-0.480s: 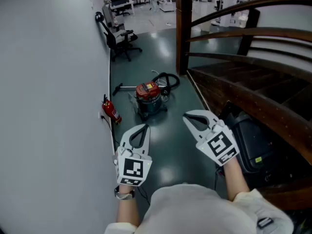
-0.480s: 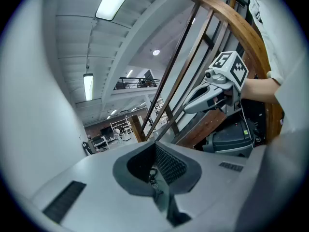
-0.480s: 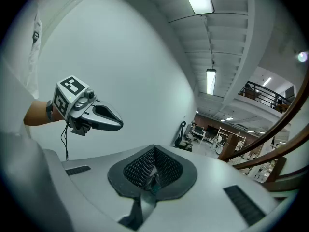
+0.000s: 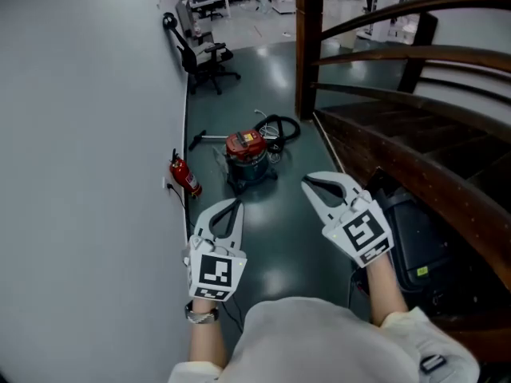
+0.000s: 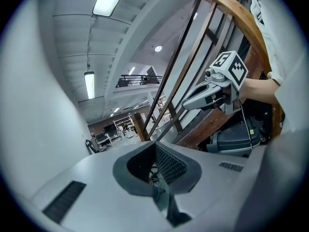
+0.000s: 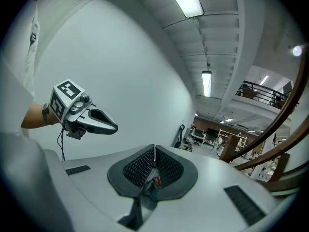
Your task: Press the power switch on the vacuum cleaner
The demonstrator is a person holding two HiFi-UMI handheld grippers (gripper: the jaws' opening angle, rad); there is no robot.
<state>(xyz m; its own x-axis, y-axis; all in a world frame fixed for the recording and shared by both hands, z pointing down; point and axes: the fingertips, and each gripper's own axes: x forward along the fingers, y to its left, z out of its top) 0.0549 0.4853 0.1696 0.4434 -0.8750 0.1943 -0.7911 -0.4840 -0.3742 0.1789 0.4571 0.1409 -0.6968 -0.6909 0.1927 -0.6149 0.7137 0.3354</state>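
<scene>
The vacuum point(image 4: 246, 156) is seen standing on the floor point(image 4: 275, 238) near the wall point(image 4: 88, 134), just right of a red extinguisher point(image 4: 184, 177) and well ahead of the 2 claws. The left claw point(image 4: 236, 206) and right claw point(image 4: 306, 183) are held side by side, apart, each clenched on nothing.

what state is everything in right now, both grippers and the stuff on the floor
left gripper: shut, empty, held in the air
right gripper: shut, empty, held in the air
vacuum cleaner: upright on the floor, untouched, well ahead of both grippers; on or off can't be told
hose: coiled on the floor just beyond the vacuum cleaner
fire extinguisher: standing by the wall
</scene>
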